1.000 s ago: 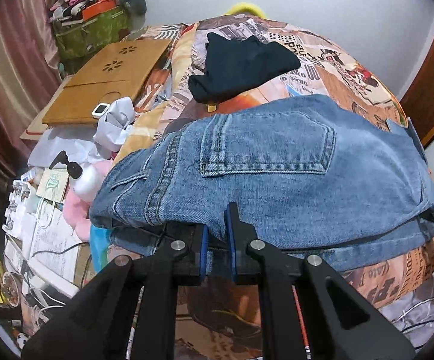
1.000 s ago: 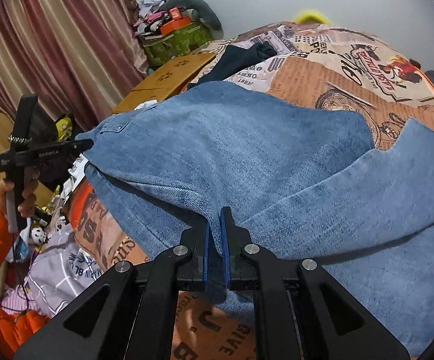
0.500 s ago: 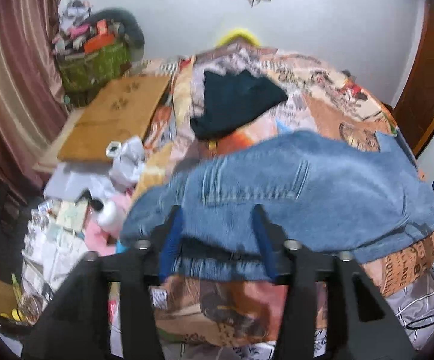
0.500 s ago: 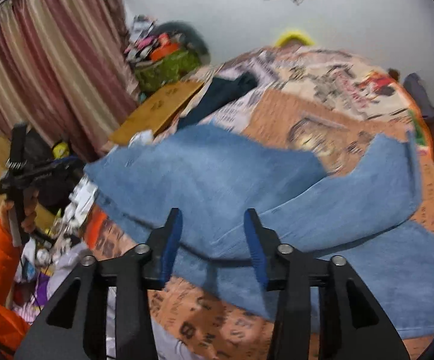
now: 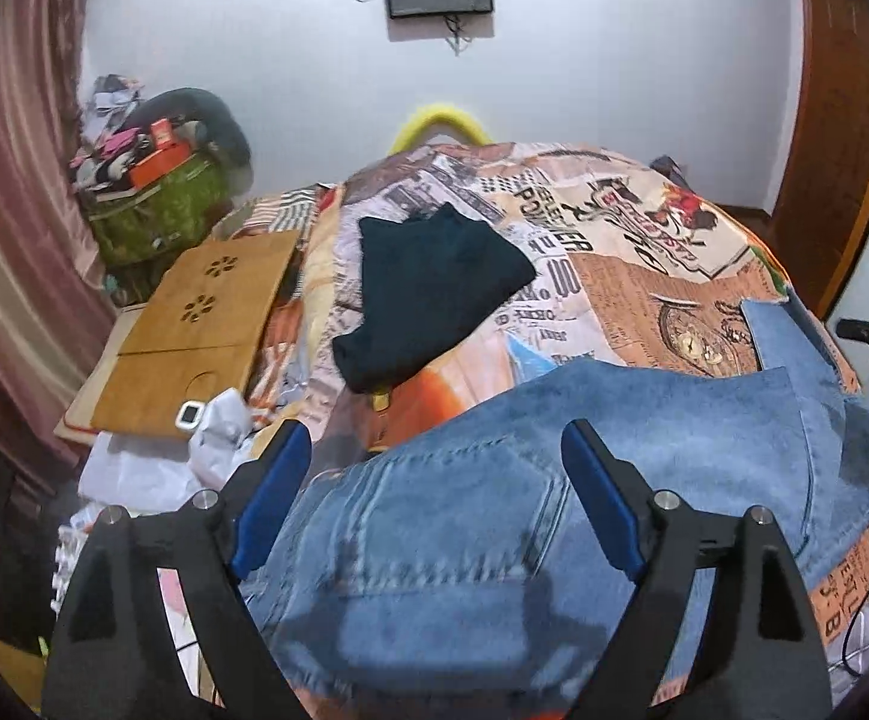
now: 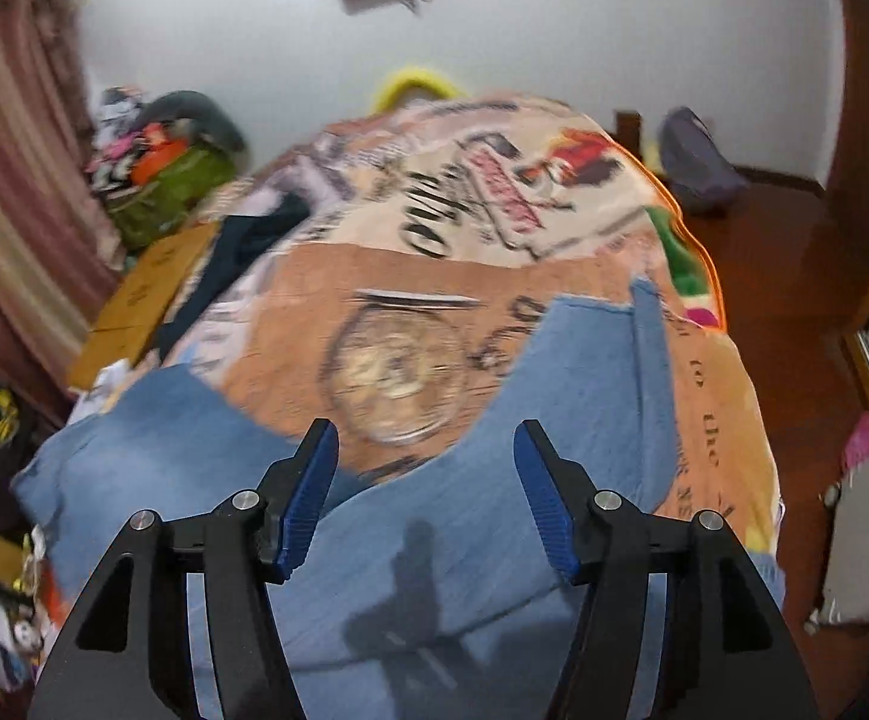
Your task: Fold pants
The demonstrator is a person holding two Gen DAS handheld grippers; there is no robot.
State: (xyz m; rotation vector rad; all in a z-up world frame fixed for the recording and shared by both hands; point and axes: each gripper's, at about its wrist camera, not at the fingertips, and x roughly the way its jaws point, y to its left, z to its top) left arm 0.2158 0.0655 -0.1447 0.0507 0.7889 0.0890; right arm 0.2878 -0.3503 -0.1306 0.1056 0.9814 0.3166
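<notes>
- Left gripper (image 5: 437,498) — jaws spread wide, holding nothing, above the jeans (image 5: 554,480).
- Right gripper (image 6: 425,498) likewise wide and empty.
- Jeans lie folded over on the printed bedspread (image 5: 644,276), near its front edge.
- Next fold: pinch both layers squarely and keep edges aligned.

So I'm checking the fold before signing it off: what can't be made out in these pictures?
- Jeans, near edge: left wrist view, hidden behind the left gripper and cut off by the frame.
- Jeans, layers underneath: both views, covered by the top layer.
- Bedspread print: right wrist view, motion-blurred.
- Right gripper: jaws open, empty.
</notes>
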